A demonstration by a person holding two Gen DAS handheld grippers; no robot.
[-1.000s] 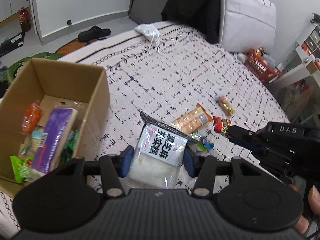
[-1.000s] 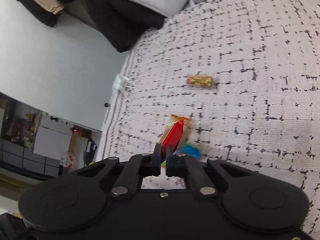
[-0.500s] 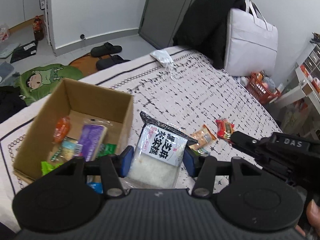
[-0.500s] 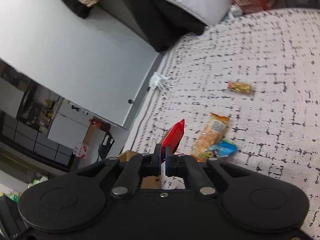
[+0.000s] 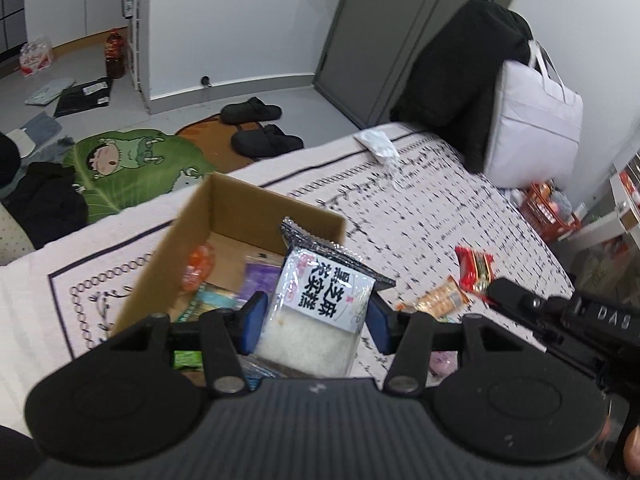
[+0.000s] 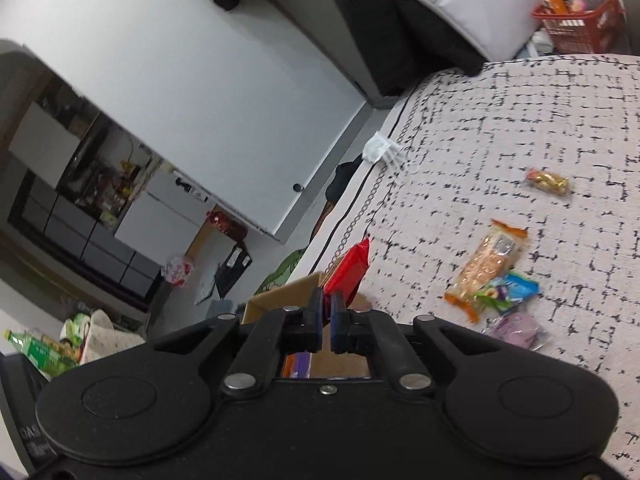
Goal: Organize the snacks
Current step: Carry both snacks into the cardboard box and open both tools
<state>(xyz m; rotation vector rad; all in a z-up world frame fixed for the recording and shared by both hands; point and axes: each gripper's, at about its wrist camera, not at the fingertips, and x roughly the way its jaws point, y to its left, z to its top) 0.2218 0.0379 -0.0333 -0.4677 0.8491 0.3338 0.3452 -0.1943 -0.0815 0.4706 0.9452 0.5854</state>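
a bed covered by a pale spread (image 5: 448, 208) with broken black line patterning fills most of both views, in a room with grey-white walls and a grey door (image 5: 384, 32). on the floor beside the bed a green cartoon mat (image 5: 132, 164) and a pair of dark slippers (image 5: 260, 128) are seen. a white quilted bag (image 5: 536, 120) is propped at the far end, with a red basket (image 6: 580, 24) beyond it. an open cardboard box (image 5: 248, 208) is set on the spread, with several snacks seen inside. a white rice-cake packet (image 5: 320, 304) is clamped between the blue pads of the left gripper (image 5: 316, 316), held above the box's near right part. a red wrapper (image 6: 348, 268) is pinched in the nearly closed right gripper (image 6: 327, 316), near the box. an orange cracker pack (image 6: 488, 264), a blue packet (image 6: 508, 292) touching it, and a gold candy (image 6: 548, 182) further off are left lying on the spread.
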